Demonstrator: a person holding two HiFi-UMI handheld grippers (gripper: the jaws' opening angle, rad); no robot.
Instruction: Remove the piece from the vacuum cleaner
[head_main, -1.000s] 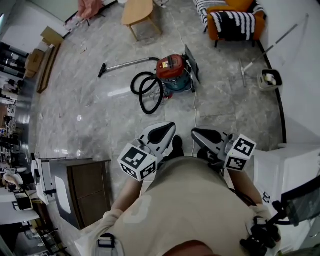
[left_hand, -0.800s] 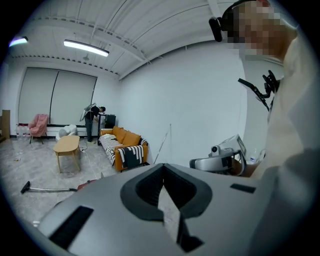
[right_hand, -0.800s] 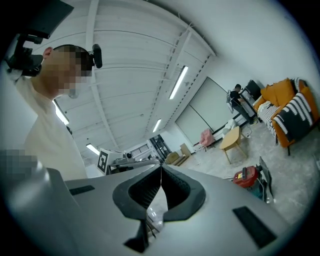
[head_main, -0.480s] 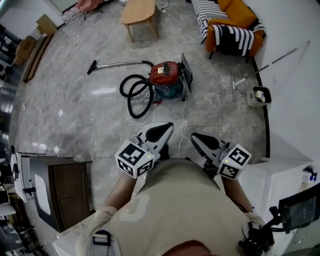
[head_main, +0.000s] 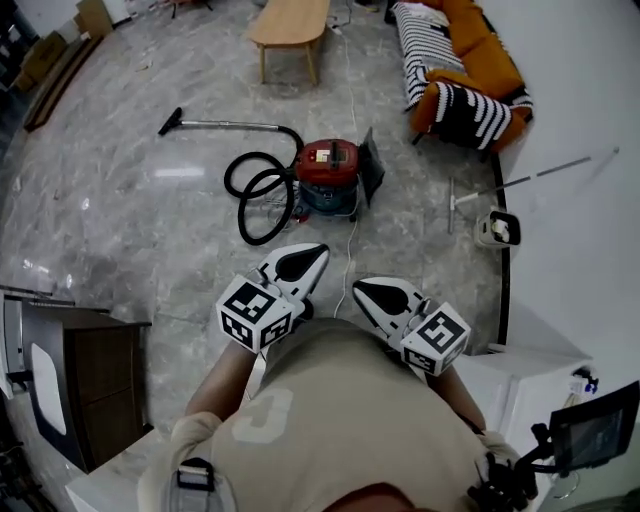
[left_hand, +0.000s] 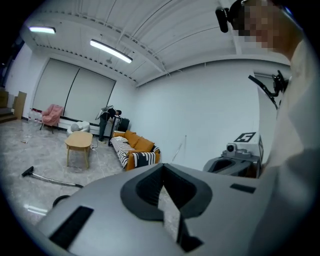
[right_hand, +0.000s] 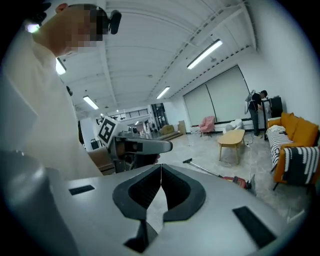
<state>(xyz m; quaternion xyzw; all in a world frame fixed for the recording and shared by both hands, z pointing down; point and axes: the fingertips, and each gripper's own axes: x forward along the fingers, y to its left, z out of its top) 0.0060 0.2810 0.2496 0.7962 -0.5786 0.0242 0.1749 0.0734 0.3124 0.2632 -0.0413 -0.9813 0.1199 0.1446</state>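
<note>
Left gripper (head_main: 318, 250) - jaws pressed together, nothing between them; the left gripper view shows the pads meeting at the tip (left_hand: 162, 167). Right gripper (head_main: 358, 286) is the same: jaws closed tip to tip (right_hand: 161, 167), empty. Both are held close in front of the person's torso (head_main: 340, 410), side by side with the tips apart, each with its marker cube toward the body. Neither touches anything.

The vacuum cleaner (head_main: 328, 170) sits on the grey marble floor (head_main: 150, 230) ahead of both grippers, well apart from them. It has a red top and a teal lower body. A dark flat panel (head_main: 371, 166) stands tilted against its right side. The black hose (head_main: 255, 195) lies in loops to the left of the body and touches it. The metal wand (head_main: 225, 125) runs left along the floor to the floor nozzle (head_main: 170, 120). A white cord (head_main: 350, 235) trails from the vacuum toward the person.

Farther out - a wooden table (head_main: 290, 25) at the top, an orange sofa (head_main: 470, 45) with a striped blanket (head_main: 465, 110) at the upper right, a mop and bucket (head_main: 497, 228) by the right wall, and a dark cabinet (head_main: 95, 380) at the lower left. The right gripper view catches the vacuum low at right (right_hand: 240, 181).
</note>
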